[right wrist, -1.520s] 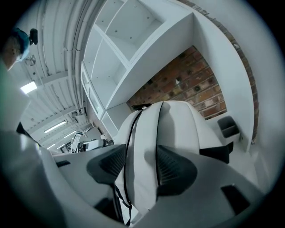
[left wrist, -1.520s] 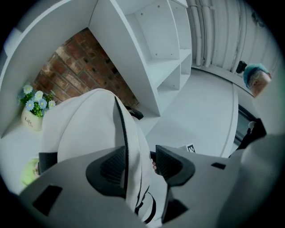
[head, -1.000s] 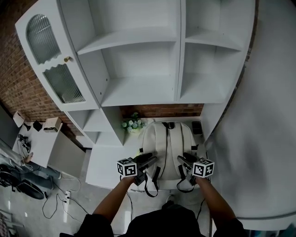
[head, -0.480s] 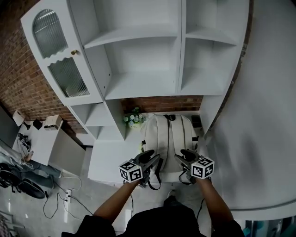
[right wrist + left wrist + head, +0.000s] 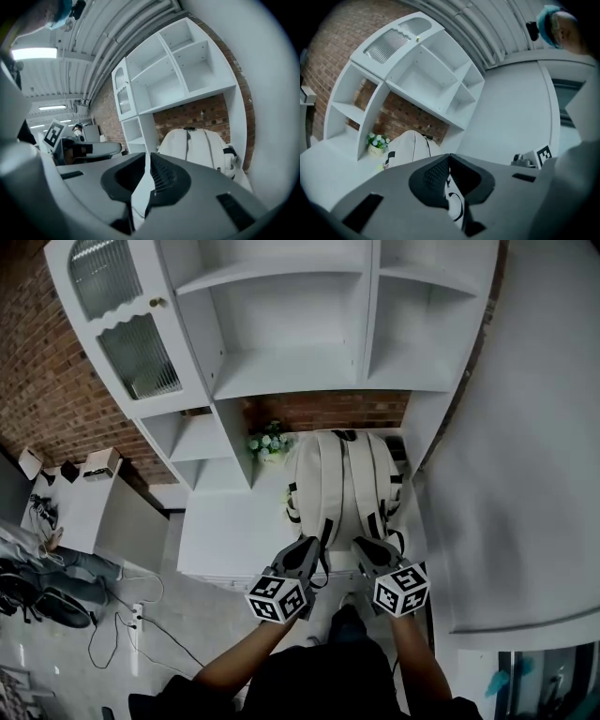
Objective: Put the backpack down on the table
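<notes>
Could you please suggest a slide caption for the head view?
Left gripper and right gripper, jaws just closed on its straps, hold the cream fabric backpack resting on the white table.

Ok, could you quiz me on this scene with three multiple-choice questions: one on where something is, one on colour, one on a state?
1. Where is the backpack? A on the floor; B on the white table; C on a top shelf.
2. What colour is the backpack? A red; B black; C off-white.
3. The left gripper is: A wide open; B shut on a backpack strap; C holding flowers.
Answers: B, it rests on the table; C, its fabric is off-white with dark trim; B, its jaws press together on the strap.
</notes>
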A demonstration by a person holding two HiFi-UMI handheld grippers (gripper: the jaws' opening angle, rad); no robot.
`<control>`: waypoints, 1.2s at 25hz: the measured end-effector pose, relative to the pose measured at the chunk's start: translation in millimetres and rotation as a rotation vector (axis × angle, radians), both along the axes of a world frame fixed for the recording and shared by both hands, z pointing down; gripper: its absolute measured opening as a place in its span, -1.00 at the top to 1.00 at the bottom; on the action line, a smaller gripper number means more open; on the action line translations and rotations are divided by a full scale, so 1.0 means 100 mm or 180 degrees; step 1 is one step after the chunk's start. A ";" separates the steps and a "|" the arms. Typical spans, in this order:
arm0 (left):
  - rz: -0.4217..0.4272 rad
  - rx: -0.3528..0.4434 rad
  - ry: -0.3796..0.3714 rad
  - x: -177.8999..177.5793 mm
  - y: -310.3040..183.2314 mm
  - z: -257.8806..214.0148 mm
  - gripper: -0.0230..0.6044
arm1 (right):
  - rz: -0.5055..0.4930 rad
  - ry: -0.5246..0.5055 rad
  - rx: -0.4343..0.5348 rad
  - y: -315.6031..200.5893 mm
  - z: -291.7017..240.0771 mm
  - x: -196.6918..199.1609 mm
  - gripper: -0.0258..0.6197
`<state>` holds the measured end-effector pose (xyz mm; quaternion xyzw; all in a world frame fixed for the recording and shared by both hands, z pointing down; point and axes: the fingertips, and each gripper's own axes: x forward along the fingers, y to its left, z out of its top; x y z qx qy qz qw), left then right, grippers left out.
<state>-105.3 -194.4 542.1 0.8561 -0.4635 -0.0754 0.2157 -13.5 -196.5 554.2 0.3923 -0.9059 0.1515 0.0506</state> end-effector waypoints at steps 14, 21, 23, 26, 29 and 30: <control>-0.0115 0.0459 -0.0527 0.32 1.12 -0.11 0.87 | 0.0720 0.0058 0.0227 1.12 -0.27 -0.18 0.85; -0.0279 0.0596 -0.0778 0.35 1.23 -0.20 0.87 | 0.0847 0.0265 0.0316 1.23 -0.22 -0.07 0.86; -0.0329 0.0581 -0.0811 0.39 1.24 -0.21 0.87 | 0.0789 0.0367 0.0337 1.25 -0.20 -0.06 0.86; -0.0329 0.0568 -0.0839 0.50 1.28 -0.20 0.87 | 0.0732 0.0419 0.0297 1.27 -0.17 -0.01 0.86; -0.0307 0.0564 -0.0825 0.57 1.29 -0.19 0.87 | 0.0708 0.0483 0.0328 1.26 -0.20 0.03 0.86; -0.0294 0.0564 -0.0815 0.59 1.29 -0.19 0.87 | 0.0708 0.0493 0.0345 1.26 -0.22 0.04 0.86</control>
